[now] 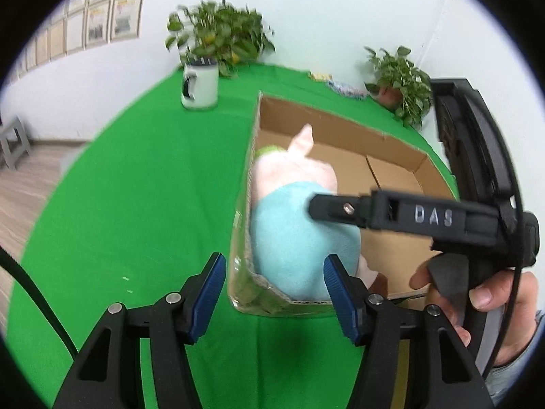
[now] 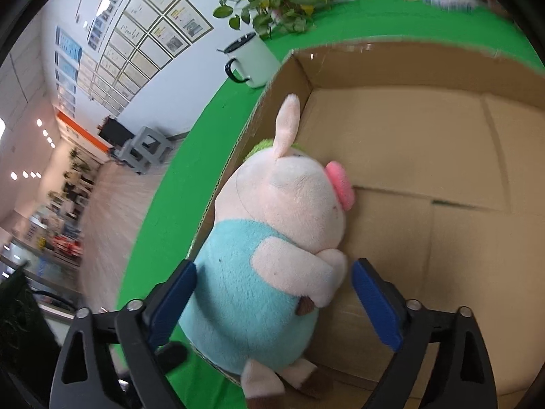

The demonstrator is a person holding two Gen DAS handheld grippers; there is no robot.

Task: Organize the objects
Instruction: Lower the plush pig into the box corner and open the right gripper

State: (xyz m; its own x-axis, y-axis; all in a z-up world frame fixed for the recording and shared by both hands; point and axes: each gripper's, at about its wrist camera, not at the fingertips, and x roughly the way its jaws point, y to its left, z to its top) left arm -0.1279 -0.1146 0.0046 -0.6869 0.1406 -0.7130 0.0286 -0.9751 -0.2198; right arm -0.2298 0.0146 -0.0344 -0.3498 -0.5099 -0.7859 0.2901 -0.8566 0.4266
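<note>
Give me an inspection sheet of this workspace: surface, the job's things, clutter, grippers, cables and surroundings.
Surface: green cloth-covered table.
Job's things: pink plush pig in a light blue outfit inside the open brown cardboard box, against its left wall.
Clutter: white enamel mug with black rim; two potted leafy plants; small packets at the far edge.
Grippers: right gripper open astride the pig; left gripper open, empty.
Cables: black cable at left.
Surroundings: framed papers on wall, grey stool.

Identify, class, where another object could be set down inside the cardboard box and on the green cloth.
Free: the cardboard box floor right of the plush pig, and the green cloth between the mug and the box. Crowded: the box's left wall, where the pig leans.
</note>
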